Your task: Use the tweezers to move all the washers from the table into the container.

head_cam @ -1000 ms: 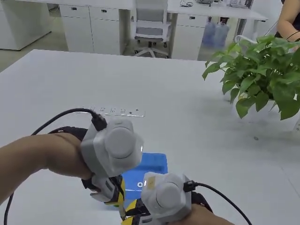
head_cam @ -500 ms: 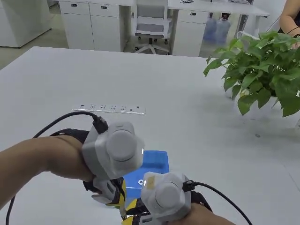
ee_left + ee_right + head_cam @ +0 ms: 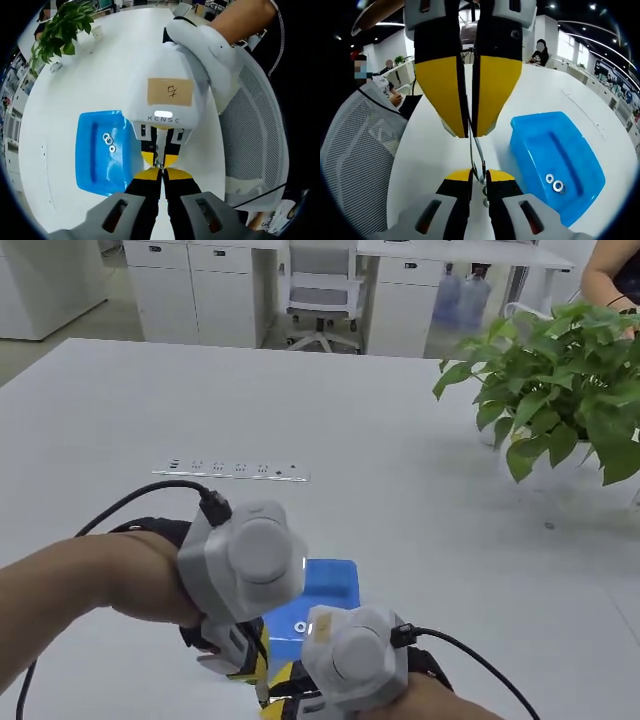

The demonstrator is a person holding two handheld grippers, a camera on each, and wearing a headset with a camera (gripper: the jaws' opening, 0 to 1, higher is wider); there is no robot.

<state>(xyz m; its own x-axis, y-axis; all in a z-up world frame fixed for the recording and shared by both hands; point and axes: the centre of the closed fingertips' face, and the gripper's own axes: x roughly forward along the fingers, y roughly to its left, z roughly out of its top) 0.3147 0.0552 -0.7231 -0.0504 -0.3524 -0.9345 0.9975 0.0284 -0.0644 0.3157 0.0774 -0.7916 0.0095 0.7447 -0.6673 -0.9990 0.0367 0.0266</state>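
Blue container sits at left with two washers already inside. Right of it, my left gripper and right gripper meet tip to tip, both pairs of jaws closed onto the tweezers. Pulling unevenly, I judge, could twist the tweezers free and drop them.

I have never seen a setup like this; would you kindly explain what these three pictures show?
A person holds a two-jawed hand-held gripper in each hand. One picture comes from a headset camera looking down; the round ones come from cameras riding on the left hand-held gripper and the right hand-held gripper, each seeing the other opposite. On the white table sit a blue container with two washers inside, a power strip and a potted plant. Both pairs of jaws appear closed on thin metal tweezers between them.
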